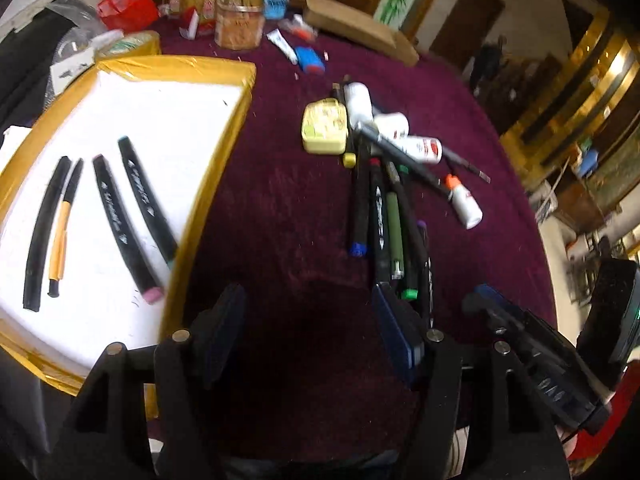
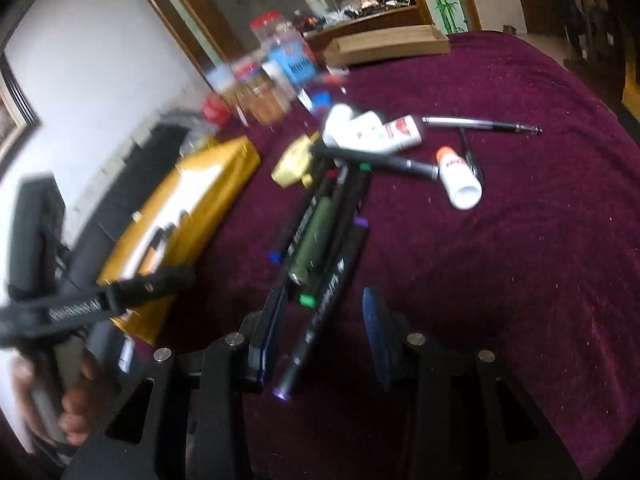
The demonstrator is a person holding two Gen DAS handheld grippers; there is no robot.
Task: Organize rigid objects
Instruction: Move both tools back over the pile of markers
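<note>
A white foam board with yellow taped edges (image 1: 132,120) lies at the left on the maroon cloth. Several black markers and pens (image 1: 116,216) lie on it in a row. A heap of markers (image 1: 380,220) lies in the middle, with white bottles (image 1: 420,146) and a pale yellow case (image 1: 324,126) beyond. My left gripper (image 1: 308,320) is open over bare cloth between board and heap. My right gripper (image 2: 324,328) is open at the near end of the marker heap (image 2: 320,240). A purple-tipped marker (image 2: 316,320) lies between its fingers, with a gap on each side.
Jars, a red bag, a tape roll (image 1: 128,42) and a cardboard box (image 1: 360,26) crowd the far edge. A silver-and-black pen (image 2: 480,125) and an orange-capped bottle (image 2: 456,176) lie right of the heap. A hand (image 2: 76,412) holds the blurred left gripper at the right wrist view's left edge.
</note>
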